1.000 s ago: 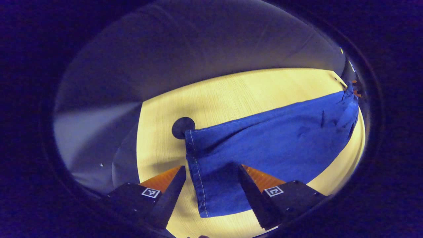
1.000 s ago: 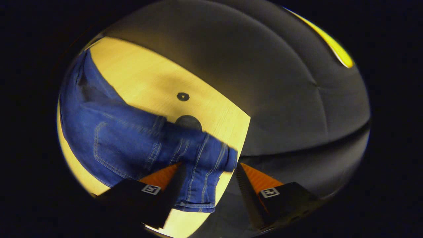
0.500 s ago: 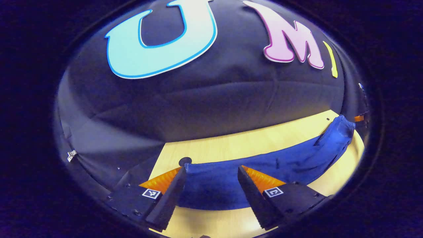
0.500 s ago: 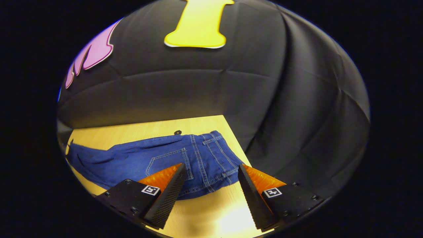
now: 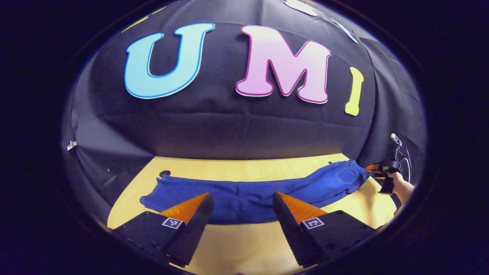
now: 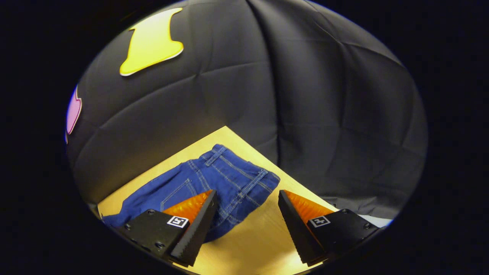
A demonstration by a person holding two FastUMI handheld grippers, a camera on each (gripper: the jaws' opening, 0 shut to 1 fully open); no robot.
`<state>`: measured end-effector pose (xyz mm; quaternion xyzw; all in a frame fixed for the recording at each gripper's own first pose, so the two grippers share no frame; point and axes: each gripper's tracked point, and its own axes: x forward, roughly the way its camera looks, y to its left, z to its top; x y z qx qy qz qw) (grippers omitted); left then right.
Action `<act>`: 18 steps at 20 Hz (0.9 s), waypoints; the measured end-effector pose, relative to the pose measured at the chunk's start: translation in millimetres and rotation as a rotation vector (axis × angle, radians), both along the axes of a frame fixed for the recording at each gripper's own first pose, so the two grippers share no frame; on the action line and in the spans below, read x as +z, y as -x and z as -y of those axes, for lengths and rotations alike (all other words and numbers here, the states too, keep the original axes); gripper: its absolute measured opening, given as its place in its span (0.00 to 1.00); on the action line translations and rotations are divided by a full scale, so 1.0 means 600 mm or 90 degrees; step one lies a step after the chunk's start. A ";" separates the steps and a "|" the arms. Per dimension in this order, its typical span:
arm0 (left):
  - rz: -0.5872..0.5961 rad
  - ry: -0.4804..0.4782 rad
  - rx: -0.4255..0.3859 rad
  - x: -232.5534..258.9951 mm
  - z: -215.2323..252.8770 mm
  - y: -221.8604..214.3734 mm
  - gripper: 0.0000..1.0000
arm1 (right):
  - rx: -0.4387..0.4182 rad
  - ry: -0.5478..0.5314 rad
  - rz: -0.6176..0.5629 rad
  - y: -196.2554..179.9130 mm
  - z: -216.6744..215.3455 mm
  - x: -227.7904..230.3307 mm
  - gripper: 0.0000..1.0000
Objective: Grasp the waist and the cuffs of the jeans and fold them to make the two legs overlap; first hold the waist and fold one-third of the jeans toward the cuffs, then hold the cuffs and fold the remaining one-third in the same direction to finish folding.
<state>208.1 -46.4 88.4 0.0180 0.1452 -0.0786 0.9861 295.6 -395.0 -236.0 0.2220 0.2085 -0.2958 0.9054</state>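
The jeans point(image 5: 244, 196) lie stretched flat on the worktop point(image 5: 244, 244), beyond the spread fingers of the left gripper point(image 5: 240, 225). The right gripper point(image 6: 246, 225) hovers with fingers spread and empty, the waist point(image 6: 244, 179) just ahead between them.

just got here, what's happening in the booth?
A person holds a gripper in each hand over a table with jeans laid out lengthwise, legs overlapping. The left gripper is open near the cuff half, the right gripper open by the waist. Neither grips the denim. From the left gripper view, the hand with the other gripper sits at the waist end. The thirds folds are not yet done.
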 end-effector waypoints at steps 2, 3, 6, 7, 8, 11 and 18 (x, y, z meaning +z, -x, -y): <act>-0.008 0.002 -0.039 -0.012 0.053 0.004 0.97 | -0.023 0.005 0.004 -0.009 0.017 -0.007 0.98; -0.015 0.000 -0.055 -0.020 0.074 0.005 0.97 | -0.029 0.002 0.007 -0.016 0.020 -0.013 0.98; -0.051 0.024 -0.069 -0.051 0.094 0.000 0.97 | -0.019 -0.010 0.005 -0.035 0.017 -0.044 0.98; -0.055 0.025 -0.058 -0.055 0.083 -0.005 0.97 | -0.018 0.009 0.010 -0.040 0.017 -0.039 0.98; -0.059 0.025 -0.042 -0.061 0.070 -0.009 0.97 | -0.017 0.019 0.007 -0.041 0.015 -0.041 0.97; -0.065 0.031 -0.015 -0.073 0.039 -0.015 0.97 | -0.023 0.010 0.008 -0.052 0.012 -0.049 0.74; -0.089 0.075 0.013 -0.111 0.009 -0.008 0.97 | 0.015 0.088 0.004 -0.061 0.006 -0.041 0.19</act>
